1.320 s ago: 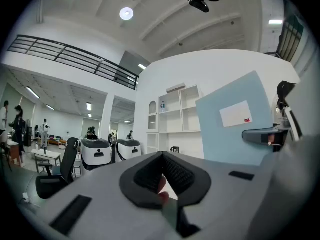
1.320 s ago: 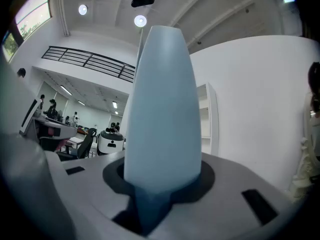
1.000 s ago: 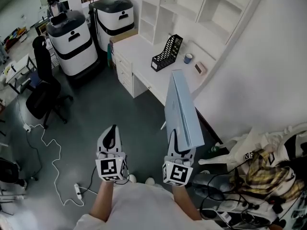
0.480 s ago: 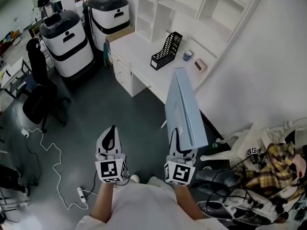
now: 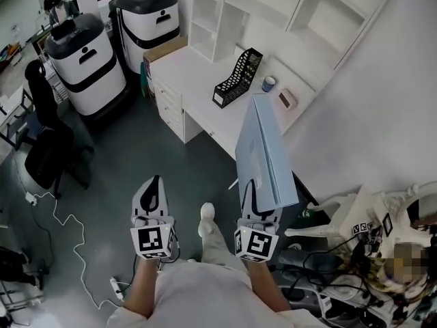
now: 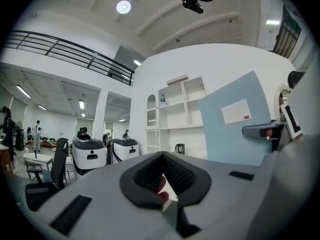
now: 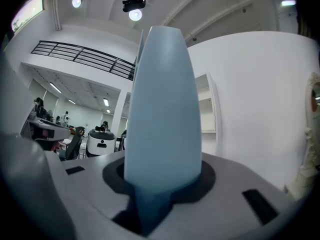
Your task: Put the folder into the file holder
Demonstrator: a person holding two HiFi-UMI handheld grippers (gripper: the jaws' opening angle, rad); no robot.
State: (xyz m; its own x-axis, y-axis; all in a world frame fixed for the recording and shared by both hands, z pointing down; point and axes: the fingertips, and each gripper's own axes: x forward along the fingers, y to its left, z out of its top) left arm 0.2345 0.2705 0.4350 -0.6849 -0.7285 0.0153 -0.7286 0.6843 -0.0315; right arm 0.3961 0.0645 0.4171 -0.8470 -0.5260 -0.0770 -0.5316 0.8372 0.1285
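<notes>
Folder (image 5: 263,152): pale blue, upright, lower end pinched between right gripper (image 5: 257,207) fingers, well apart from holder (image 5: 237,78) on table (image 5: 198,80). Left gripper (image 5: 155,193): fingers together, empty. Folder looks light, thin, probably flexy, slick; the low grip seems adequate. Holder's inside too small to read; folder contents hidden.

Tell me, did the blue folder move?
Yes, slightly: the folder in the right gripper has edged forward, its top now reaching further over the white desk.
</notes>
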